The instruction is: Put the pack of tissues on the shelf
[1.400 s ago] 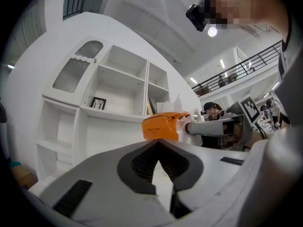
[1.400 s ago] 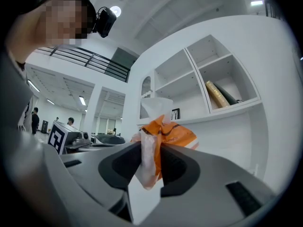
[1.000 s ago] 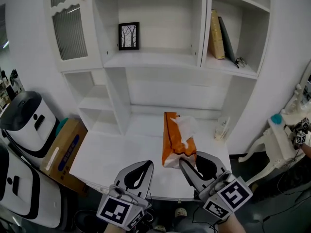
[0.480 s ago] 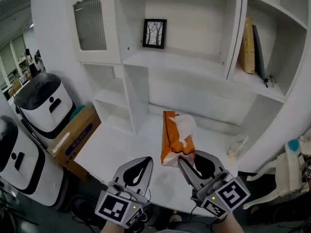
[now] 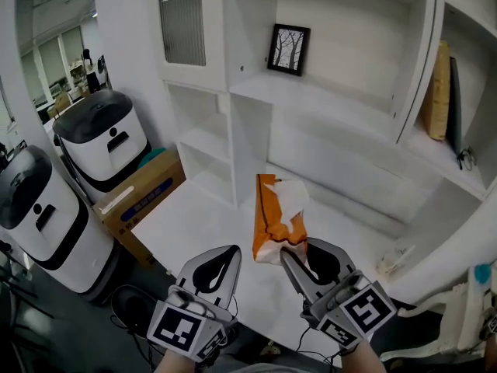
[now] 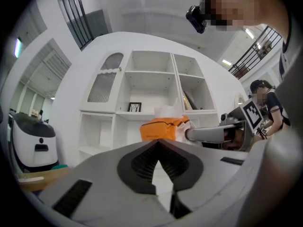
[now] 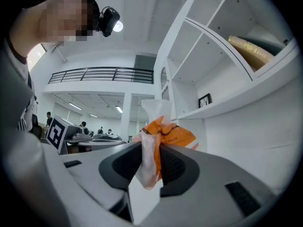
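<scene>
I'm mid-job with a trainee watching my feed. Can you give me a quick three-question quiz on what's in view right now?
1. Fill in: the only thing standing on the open shelf straight ahead is a small black ____.
2. True or false: the left gripper is shut with nothing between its jaws.
3. Multiple choice: where is the orange pack of tissues?
A) in the right gripper
B) in the left gripper
C) lying on the shelf

Key:
1. picture frame
2. true
3. A
</scene>
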`<state>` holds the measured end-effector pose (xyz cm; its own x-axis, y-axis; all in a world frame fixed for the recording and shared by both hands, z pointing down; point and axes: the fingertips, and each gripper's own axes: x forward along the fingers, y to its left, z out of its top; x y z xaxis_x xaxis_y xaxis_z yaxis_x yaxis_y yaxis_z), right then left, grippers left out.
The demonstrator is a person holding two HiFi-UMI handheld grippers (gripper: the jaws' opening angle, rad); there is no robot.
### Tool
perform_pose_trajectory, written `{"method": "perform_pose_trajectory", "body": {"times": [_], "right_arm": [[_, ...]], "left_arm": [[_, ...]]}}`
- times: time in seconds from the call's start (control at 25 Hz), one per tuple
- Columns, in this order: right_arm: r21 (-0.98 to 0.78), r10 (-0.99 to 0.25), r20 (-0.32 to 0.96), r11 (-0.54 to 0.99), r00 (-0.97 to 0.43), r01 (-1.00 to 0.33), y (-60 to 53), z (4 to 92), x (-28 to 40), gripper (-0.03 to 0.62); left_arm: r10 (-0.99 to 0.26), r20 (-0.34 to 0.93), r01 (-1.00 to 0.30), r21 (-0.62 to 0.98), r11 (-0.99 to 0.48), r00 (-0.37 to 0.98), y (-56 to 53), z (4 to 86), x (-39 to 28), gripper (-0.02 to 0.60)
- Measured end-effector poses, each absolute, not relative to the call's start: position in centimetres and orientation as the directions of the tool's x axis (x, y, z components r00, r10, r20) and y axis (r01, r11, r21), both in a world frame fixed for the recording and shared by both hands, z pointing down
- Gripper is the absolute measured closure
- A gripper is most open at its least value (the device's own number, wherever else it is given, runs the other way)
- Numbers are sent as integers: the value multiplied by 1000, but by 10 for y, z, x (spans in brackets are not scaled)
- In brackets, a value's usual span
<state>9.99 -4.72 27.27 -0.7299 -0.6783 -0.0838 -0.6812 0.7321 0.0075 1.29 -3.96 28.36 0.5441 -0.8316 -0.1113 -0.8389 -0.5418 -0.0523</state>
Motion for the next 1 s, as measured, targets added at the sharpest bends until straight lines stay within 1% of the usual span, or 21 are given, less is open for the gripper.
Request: {"method": "perform_pose_trajectory", "body": {"times": [0.36, 0.68, 1.0], "right_arm": [[-7, -590, -101, 806, -801, -592, -49, 280, 92, 479], [-16, -549, -111, 835, -829, -551, -50, 284, 89, 480], [-21, -523, -112, 851, -845, -524, -53, 286, 88, 482]], "left_arm": [[-893, -94, -898, -58, -436, 439, -29, 291, 5, 572], [-918, -79, -921, -54, -385, 388, -26, 294, 3, 572], [-927, -68, -929, -65, -365, 369, -29, 294, 6, 572]]}}
